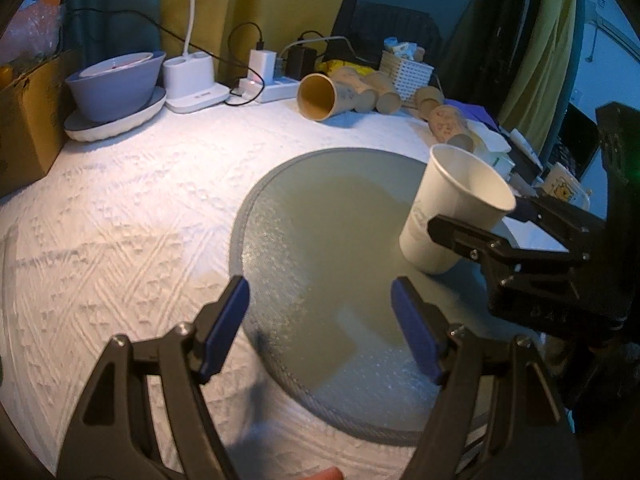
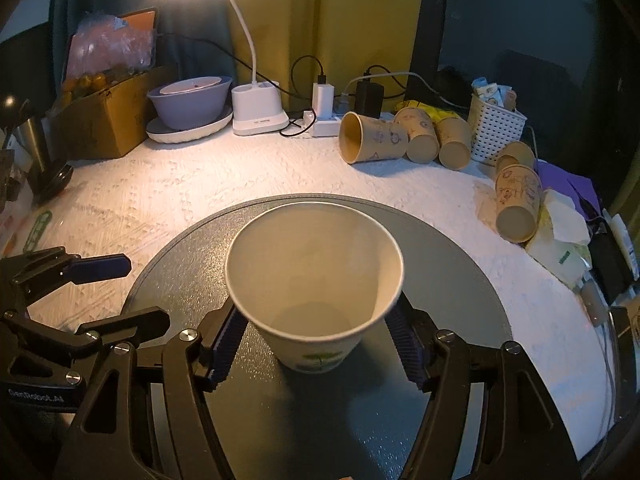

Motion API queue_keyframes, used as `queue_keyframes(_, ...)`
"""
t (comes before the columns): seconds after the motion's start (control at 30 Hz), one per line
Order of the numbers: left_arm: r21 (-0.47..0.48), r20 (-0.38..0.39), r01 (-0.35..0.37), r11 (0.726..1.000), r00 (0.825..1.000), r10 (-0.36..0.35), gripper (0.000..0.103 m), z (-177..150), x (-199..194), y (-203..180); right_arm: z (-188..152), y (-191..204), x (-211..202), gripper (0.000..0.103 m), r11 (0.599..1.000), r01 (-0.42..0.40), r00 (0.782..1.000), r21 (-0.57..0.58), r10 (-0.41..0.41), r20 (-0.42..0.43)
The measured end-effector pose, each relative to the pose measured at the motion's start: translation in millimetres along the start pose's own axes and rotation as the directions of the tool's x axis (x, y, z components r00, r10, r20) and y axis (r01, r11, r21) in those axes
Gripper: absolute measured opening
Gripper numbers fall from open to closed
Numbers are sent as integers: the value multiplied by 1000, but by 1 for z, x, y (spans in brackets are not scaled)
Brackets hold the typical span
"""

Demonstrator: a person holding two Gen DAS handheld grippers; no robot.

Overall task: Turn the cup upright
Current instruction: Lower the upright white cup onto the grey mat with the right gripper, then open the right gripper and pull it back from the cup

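Note:
A white paper cup (image 2: 316,280) stands mouth-up on the round grey mat (image 2: 460,292), leaning a little. My right gripper (image 2: 318,344) is shut on the cup, its blue pads (image 2: 230,344) pressing both sides of the lower wall. In the left wrist view the cup (image 1: 452,204) sits at the mat's right side with the right gripper's black finger (image 1: 468,236) across it. My left gripper (image 1: 320,328) is open and empty over the near part of the mat (image 1: 304,248), left of the cup. It also shows at the left of the right wrist view (image 2: 100,268).
Several brown paper cups (image 2: 376,138) lie on their sides along the back of the white cloth, more at the right (image 2: 516,204). A white basket (image 2: 496,128), power strip (image 2: 324,120), lamp base (image 2: 258,114), grey bowl on a plate (image 2: 190,104) and cardboard box (image 2: 108,116) line the back.

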State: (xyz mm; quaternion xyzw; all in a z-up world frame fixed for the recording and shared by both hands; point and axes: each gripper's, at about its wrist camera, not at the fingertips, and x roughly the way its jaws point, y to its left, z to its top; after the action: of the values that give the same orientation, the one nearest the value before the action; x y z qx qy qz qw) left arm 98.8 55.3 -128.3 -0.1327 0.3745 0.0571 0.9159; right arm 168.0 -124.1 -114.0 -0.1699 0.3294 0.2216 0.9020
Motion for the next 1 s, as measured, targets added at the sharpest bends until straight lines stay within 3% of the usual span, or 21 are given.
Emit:
queue_keyframes(0.67, 43, 62, -14, 999, 998, 12, 75, -9, -42, -28, -30, 0, -51, 75, 999, 8, 999, 40, -9, 35)
queue_keyframes(1.0, 89, 117, 6, 996, 993, -16, 75, -12, -68, -52, -43, -3, -85, 75, 997, 27, 997, 66, -31, 75)
